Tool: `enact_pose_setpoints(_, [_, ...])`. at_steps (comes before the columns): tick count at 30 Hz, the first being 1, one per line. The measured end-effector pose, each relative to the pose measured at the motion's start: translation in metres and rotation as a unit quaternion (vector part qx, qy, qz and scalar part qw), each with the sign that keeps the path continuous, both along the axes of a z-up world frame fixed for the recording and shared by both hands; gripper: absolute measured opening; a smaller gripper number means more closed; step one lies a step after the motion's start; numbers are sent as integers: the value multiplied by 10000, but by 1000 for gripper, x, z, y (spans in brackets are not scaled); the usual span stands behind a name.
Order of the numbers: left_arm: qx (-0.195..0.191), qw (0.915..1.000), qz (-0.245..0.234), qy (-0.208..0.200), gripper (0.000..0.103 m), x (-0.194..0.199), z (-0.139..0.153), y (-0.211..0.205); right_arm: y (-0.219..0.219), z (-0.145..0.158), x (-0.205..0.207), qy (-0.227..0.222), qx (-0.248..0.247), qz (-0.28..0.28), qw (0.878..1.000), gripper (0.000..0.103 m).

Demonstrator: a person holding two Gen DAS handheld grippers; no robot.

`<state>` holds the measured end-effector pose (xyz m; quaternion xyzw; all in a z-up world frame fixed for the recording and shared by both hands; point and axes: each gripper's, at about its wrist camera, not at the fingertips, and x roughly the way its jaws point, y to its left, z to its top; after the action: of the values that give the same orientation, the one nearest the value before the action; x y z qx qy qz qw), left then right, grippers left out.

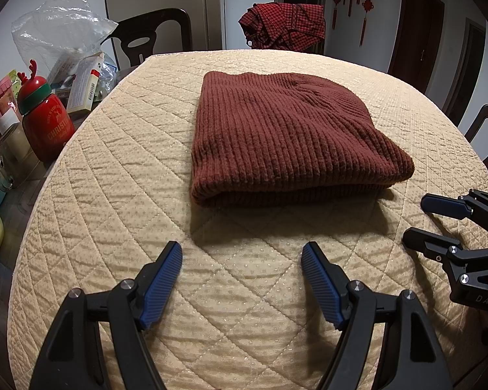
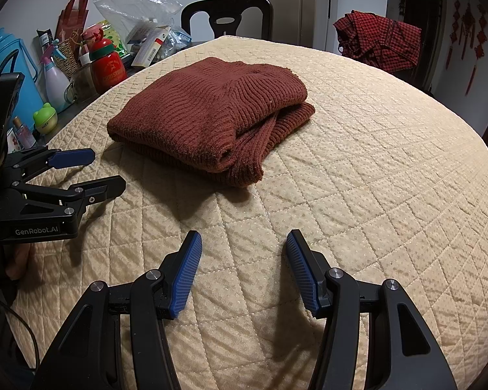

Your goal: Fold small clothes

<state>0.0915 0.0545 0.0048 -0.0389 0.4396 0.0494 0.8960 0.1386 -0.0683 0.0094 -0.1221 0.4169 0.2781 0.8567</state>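
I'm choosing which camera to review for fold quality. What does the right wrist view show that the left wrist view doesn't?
Only the right wrist view shows the sweater's open side, where layered edges stack unevenly, plus a blue jug and a spray bottle.

Only the left wrist view shows the sweater's smooth folded edge head-on.

Both show the rust-red knit sweater folded on the quilted table cover, the red Christmas bottle, the checked cloth on a chair, and the left gripper and right gripper open, holding nothing.
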Motion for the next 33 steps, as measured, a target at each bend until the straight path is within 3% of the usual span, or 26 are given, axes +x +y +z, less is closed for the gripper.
enact_pose_setpoints(33, [-6,10000,12,13,83,1,-1,2,-1,0,0,1,2,0,10000,55])
